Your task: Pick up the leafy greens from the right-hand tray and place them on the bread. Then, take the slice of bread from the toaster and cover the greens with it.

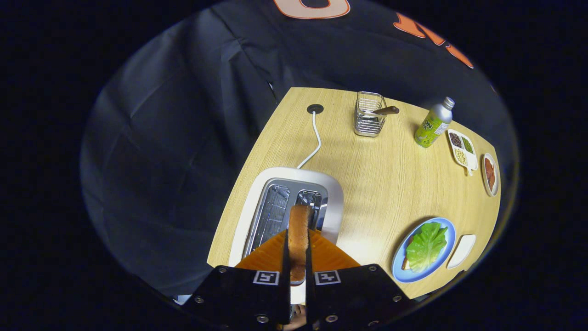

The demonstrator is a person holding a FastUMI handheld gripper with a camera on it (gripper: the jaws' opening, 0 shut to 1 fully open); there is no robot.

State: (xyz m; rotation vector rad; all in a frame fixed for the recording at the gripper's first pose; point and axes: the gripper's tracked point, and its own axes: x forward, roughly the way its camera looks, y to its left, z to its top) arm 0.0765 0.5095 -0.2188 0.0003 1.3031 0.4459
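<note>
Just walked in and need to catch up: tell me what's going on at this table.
A hand-held gripper is shut on a slice of bread, held on edge above the toaster. Off to the right, the leafy greens already lie over another bread slice on the blue plate. The small white tray beside the plate is bare. The held slice has yet to cover the greens.

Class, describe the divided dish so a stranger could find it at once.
Start at the wooden table and find the green bottle at its far side. Just beside it lies the white divided dish. Unlike the small dish next to it, it has several compartments.
</note>
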